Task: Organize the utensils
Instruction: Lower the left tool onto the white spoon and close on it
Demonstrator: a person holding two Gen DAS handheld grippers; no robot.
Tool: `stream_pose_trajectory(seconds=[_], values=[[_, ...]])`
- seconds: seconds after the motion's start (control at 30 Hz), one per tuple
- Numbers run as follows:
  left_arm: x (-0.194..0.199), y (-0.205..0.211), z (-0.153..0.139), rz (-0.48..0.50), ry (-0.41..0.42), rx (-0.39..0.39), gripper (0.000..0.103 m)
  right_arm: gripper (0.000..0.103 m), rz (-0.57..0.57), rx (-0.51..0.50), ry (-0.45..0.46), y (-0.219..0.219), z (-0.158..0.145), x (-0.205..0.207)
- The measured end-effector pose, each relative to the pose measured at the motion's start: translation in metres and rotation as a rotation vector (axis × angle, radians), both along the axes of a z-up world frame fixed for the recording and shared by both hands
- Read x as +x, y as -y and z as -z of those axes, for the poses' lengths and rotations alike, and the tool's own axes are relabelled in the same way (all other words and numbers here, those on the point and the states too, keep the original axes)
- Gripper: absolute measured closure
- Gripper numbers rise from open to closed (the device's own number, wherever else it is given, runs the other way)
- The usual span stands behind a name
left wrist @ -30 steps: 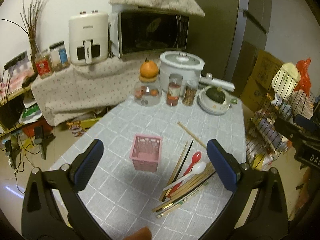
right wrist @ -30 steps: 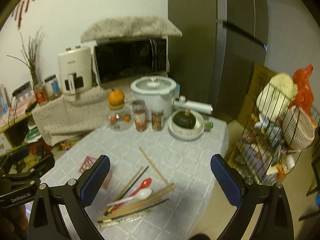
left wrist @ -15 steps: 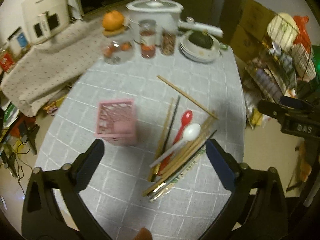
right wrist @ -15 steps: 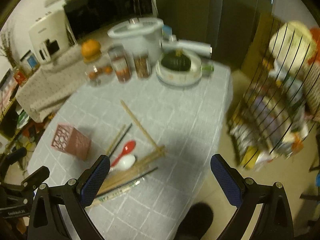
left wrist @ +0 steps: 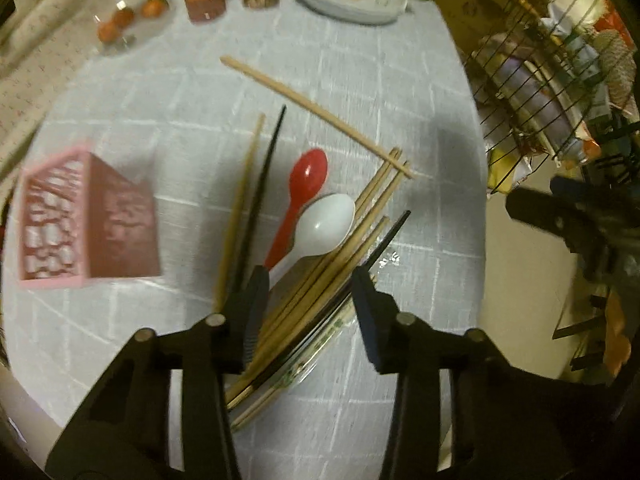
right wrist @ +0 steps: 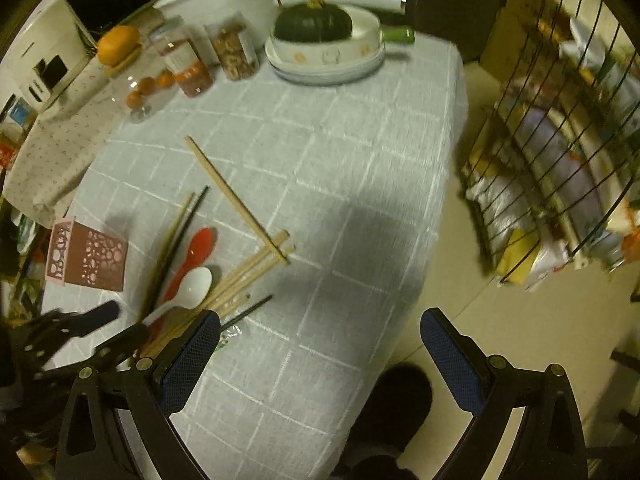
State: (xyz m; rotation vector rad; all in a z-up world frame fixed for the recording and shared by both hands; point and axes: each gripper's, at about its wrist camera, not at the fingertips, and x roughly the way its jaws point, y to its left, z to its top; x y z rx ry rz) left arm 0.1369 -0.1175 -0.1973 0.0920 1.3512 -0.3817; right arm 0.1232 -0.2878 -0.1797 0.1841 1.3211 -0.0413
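Observation:
A pile of wooden chopsticks (left wrist: 320, 276), a white spoon (left wrist: 326, 224), a red spoon (left wrist: 306, 176) and a black chopstick (left wrist: 260, 192) lies on the grey checked tablecloth (left wrist: 360, 80). One chopstick (left wrist: 316, 112) lies apart, slanting. A pink perforated holder (left wrist: 88, 216) stands left of the pile. My left gripper (left wrist: 308, 304) points down over the pile's near end. Its jaws are closing with the chopstick bundle and the white spoon's handle between them, and the pads stand just clear. My right gripper (right wrist: 320, 356) is wide open above the table's near right part, nothing between its fingers.
Jars (right wrist: 188, 64), an orange (right wrist: 118, 44) and a plate with a green squash (right wrist: 312, 24) line the table's far end. A wire rack (right wrist: 560, 160) full of goods stands to the right, past the table's edge. A dark shoe (right wrist: 392, 400) is on the floor.
Both grippers have dropped toward the table and tipped downward. The left jaws have narrowed from wide open around the chopstick pile. The right jaws stay wide.

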Motion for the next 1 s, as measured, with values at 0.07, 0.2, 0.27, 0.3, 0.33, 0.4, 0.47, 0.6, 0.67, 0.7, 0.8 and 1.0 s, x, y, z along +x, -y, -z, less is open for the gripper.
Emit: stream_pose_trajectory(seconds=[0.07,0.2,0.27,0.3,0.33,0.4,0.47,0.6,0.67,0.7,0.8,1.0], values=[[0.004,0.003,0.007,-0.011,-0.011,-0.007,0.060,0.007,-0.001,0.016,-0.033,0.003,0.010,0.001],[0.011,0.008,0.017,-0.029,-0.020,-0.033,0.060,0.008,-0.003,0.010,-0.066,0.006,0.022,0.001],[0.015,0.011,0.023,-0.040,-0.032,-0.053,0.066,0.007,0.002,0.008,-0.071,0.008,0.023,0.001],[0.016,0.013,0.025,-0.041,-0.038,-0.064,0.071,0.007,0.006,0.011,-0.071,0.011,0.024,0.001],[0.018,0.014,0.029,-0.042,-0.040,-0.065,0.071,0.008,0.009,0.012,-0.071,0.012,0.024,0.001],[0.021,0.018,0.034,-0.049,-0.042,-0.069,0.071,0.007,0.016,0.014,-0.068,0.015,0.024,0.000],[0.024,0.020,0.040,-0.053,-0.044,-0.070,0.071,0.008,0.017,0.015,-0.068,0.017,0.025,0.000],[0.027,0.019,0.043,-0.073,-0.041,-0.073,0.075,0.008,0.015,0.016,-0.073,0.016,0.026,0.000],[0.029,0.018,0.043,-0.083,-0.044,-0.081,0.083,0.008,0.014,0.015,-0.073,0.015,0.027,-0.001],[0.029,0.018,0.043,-0.083,-0.041,-0.084,0.087,0.008,0.015,0.013,-0.074,0.016,0.027,0.000],[0.030,0.016,0.037,-0.082,-0.008,-0.084,0.097,0.008,0.017,0.012,-0.076,0.015,0.028,0.000],[0.029,0.009,0.023,-0.085,0.034,-0.083,0.101,0.008,0.018,0.016,-0.069,0.011,0.026,0.002]])
